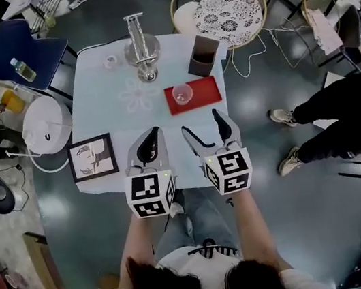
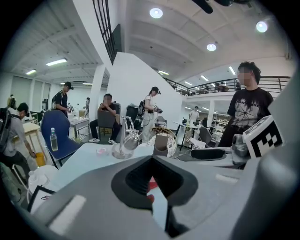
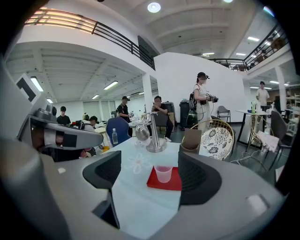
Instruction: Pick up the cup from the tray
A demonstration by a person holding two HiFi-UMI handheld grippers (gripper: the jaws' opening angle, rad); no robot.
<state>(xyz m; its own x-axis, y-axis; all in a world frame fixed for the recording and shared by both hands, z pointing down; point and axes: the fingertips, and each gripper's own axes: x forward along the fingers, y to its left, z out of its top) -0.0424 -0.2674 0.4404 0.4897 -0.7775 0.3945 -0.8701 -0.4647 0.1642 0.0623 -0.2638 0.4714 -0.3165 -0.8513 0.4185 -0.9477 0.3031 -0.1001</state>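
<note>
Red tray (image 1: 205, 94) lies at the centre of the head view on a pale table (image 1: 100, 99), with the cup (image 1: 182, 93) upright on its left part. Lower down, the left gripper (image 1: 155, 132) is clenched and the right gripper (image 1: 201, 123) spread, both apart from the tray.

Left gripper view: jaws pressed together at centre, nothing between them.

Right gripper view: jaws released and wide, with the cup on the tray at centre, beyond them and untouched.
</note>
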